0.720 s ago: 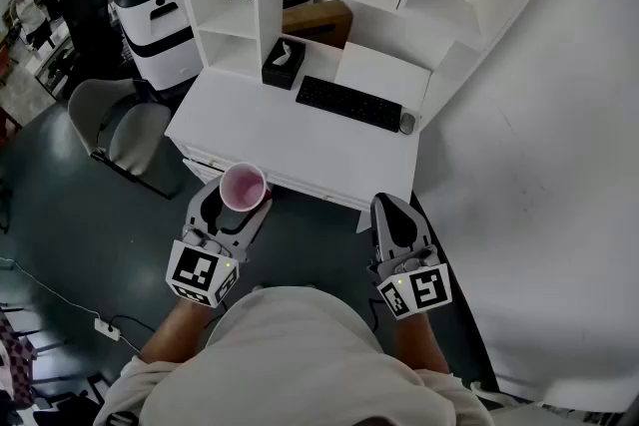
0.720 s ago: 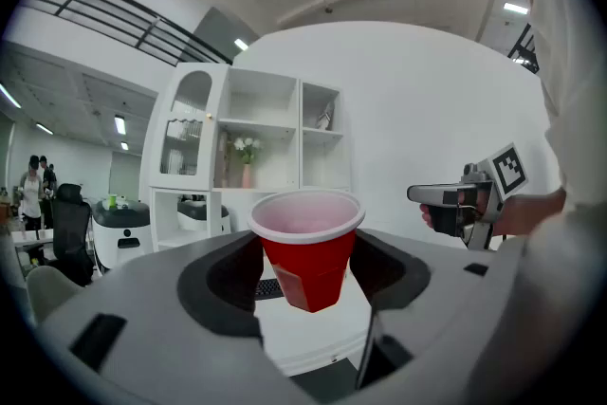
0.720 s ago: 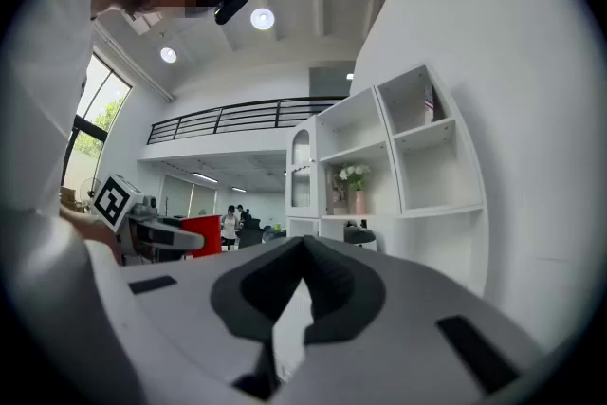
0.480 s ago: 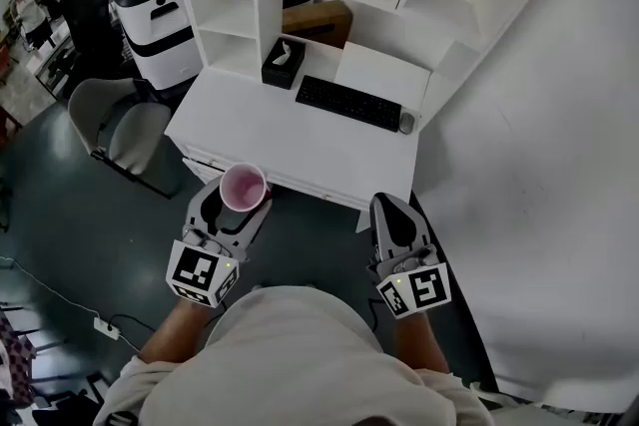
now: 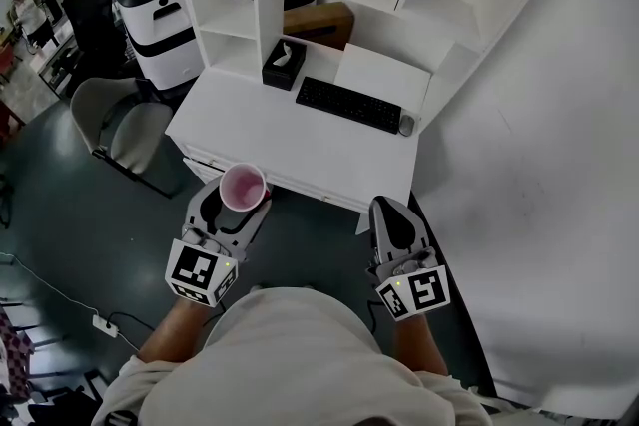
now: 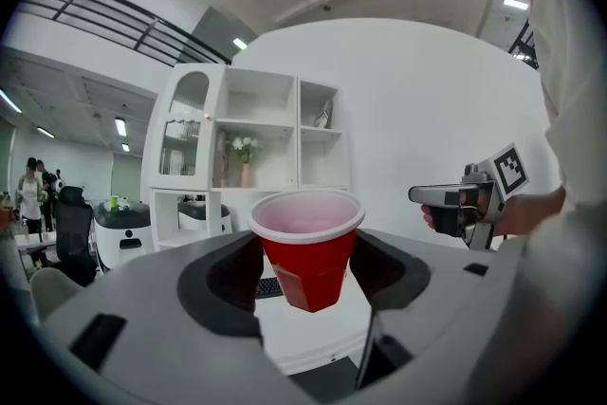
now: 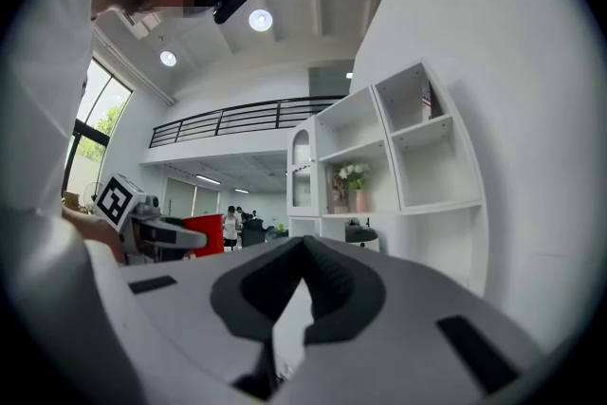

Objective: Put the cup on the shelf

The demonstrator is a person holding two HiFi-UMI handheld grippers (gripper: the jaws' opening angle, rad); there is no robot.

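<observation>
At the bottom of the frame the right gripper [image 7: 305,253] has its grey jaws closed together, nothing between them. At left centre, the left gripper [image 7: 175,237] shows a red cup [image 7: 211,232] at its tip. A white shelf [image 7: 417,156] fills right of centre, with a pink vase [image 7: 359,200] on it.

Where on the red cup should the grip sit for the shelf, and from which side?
Grip the red cup on its side wall just below the rim, with the jaws level and coming from the side. It stands upright and tapers downward, so the wider top should resist slipping through. The left gripper holds it that way.
</observation>
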